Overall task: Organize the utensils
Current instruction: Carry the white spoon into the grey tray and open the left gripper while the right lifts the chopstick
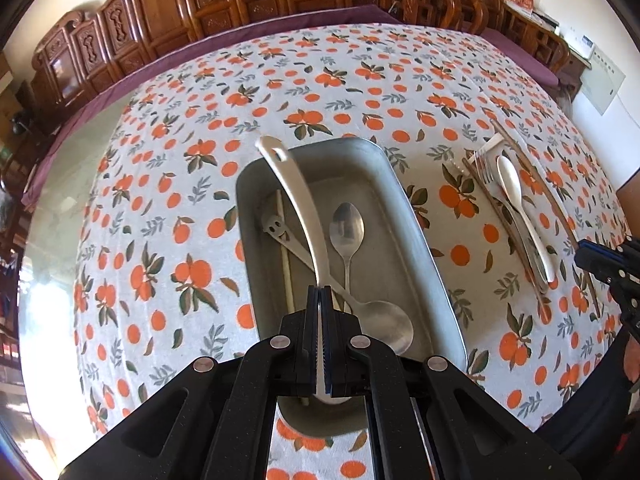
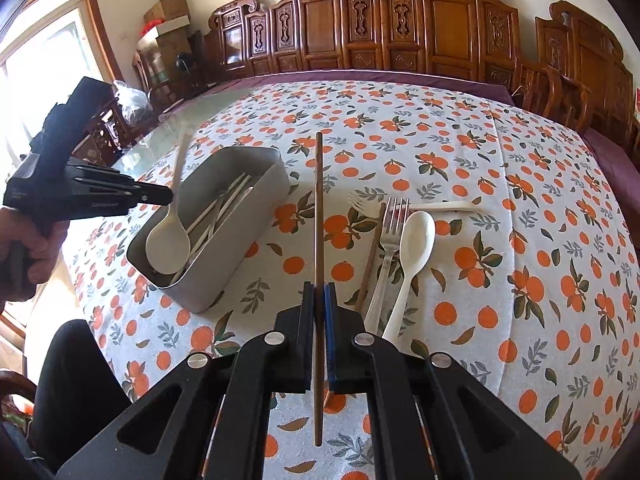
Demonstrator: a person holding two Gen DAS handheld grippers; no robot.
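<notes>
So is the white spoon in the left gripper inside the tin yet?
Partly: the white spoon's bowl hangs just inside the tin, clamped in the left gripper.

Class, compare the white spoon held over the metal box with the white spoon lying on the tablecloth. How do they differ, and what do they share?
The held spoon hangs bowl-down over the box, clamped by the left gripper; the cloth spoon lies flat beside a fork, untouched. The held spoon's bowl looks rounder and its handle thinner; the cloth spoon's bowl is narrower. Both are white.
</notes>
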